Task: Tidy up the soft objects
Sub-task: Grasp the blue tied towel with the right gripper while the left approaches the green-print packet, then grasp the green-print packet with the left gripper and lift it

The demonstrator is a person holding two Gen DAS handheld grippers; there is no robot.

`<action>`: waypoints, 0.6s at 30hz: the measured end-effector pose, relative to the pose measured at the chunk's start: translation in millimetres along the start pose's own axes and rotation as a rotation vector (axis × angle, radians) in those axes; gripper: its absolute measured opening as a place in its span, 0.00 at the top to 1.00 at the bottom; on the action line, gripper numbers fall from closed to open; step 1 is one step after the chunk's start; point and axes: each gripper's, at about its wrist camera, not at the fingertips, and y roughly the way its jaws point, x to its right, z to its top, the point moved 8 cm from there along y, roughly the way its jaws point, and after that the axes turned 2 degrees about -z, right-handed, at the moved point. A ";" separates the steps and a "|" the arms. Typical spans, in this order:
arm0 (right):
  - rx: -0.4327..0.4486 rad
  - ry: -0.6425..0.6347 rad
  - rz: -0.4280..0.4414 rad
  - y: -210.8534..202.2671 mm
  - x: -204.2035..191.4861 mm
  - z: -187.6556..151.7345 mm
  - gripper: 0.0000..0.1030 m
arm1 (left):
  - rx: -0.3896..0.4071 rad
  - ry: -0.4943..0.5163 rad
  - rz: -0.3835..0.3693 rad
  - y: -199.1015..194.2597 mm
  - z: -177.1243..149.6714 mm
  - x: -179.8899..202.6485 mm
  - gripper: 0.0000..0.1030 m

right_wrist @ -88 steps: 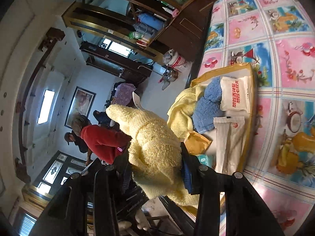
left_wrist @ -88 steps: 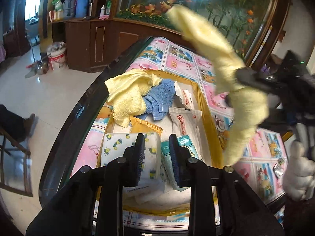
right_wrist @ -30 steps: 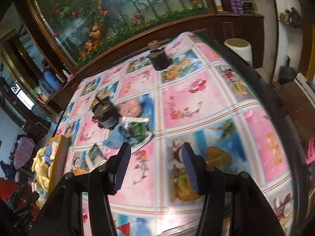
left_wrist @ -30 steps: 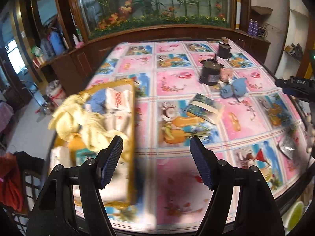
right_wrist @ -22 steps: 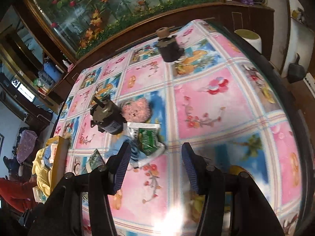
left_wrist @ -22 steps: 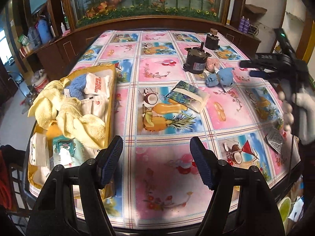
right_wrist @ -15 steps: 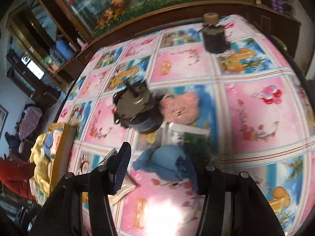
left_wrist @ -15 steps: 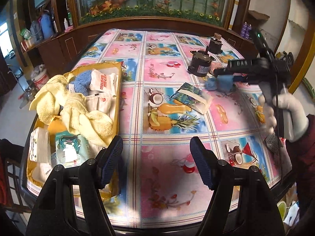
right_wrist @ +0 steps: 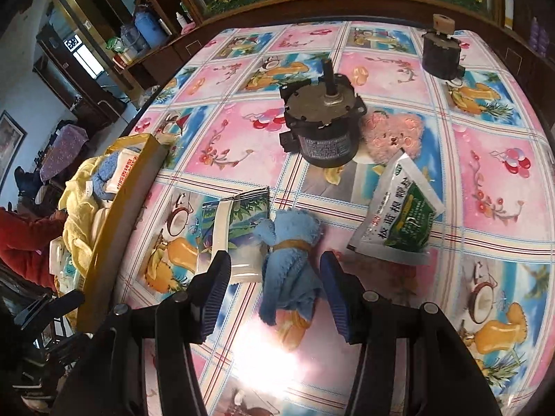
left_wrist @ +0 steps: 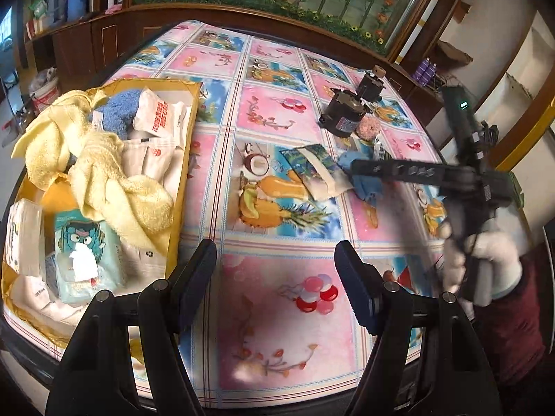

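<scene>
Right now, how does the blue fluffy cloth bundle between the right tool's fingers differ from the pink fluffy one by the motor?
The blue fluffy cloth bundle tied with a tan band is elongated and lies between the open fingers of the right tool; the pink fluffy round bundle is squat and sits farther off, against the dark cylindrical motor. The blue one overlaps a leaf-printed packet. Both are plush and lie on the table, outside the yellow tray.

Left tool: two black arms, dark blue ribbed pads, round silver screw heads along the linkage. Right tool: same build, black frame, blue ribbed pads, silver screws. Seen from the left camera at 3 o'clock, its black body carries a small green light and pale lettering. The hand wears a white glove; dark red sleeve below.
</scene>
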 end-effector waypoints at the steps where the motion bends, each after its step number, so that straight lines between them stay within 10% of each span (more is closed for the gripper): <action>1: -0.009 0.012 -0.007 6.2 0.6 -0.7 0.50 | 0.006 0.002 0.003 -0.7 4.7 1.7 0.31; 4: -0.014 0.057 -0.014 8.3 10.7 -5.7 0.78 | 0.016 0.018 0.018 4.8 21.3 8.9 0.31; 18: 0.031 0.149 0.025 -33.5 54.3 -49.1 0.78 | -0.141 0.096 0.108 150.9 73.3 39.7 0.31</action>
